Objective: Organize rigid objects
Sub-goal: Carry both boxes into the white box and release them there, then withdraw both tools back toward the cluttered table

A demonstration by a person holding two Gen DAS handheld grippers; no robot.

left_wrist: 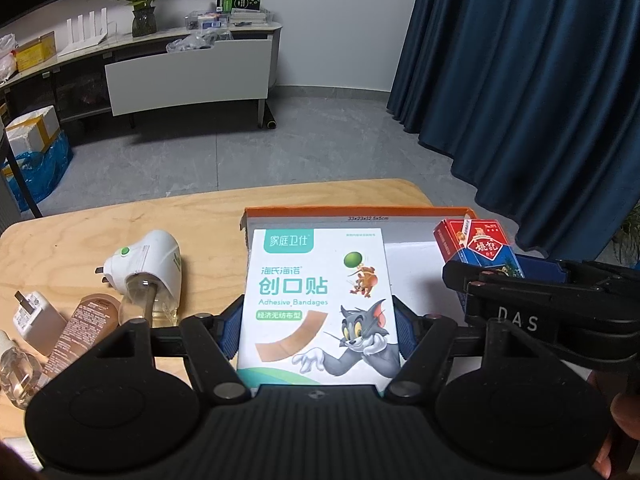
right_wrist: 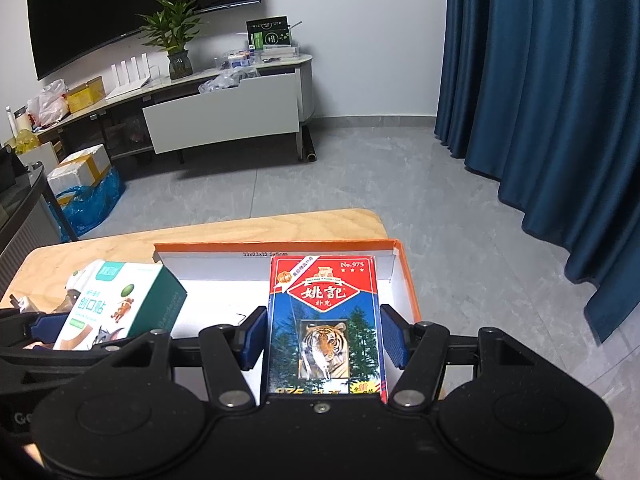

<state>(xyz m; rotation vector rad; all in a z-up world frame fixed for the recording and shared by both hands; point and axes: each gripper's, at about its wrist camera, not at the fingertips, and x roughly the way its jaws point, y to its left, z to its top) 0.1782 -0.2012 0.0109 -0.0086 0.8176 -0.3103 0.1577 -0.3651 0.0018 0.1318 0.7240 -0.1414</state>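
1. The left claw (left_wrist: 318, 332) pinches the adhesive bandage box (left_wrist: 318, 300) at centre frame, over the left part of the orange-rimmed tray (left_wrist: 360, 213). Lower it flat before letting go.
2. The right claw (right_wrist: 323, 338) grips the playing-card pack (right_wrist: 326, 320), held over the tray's right part. Set it against the right wall, apart from the bandage box.
3. How high either box hangs above the tray floor is hard to judge, so descend slowly.
4. The plug-in vaporiser (left_wrist: 146, 268) and charger (left_wrist: 34, 314) wait on the worktop (left_wrist: 208, 216), lower left.
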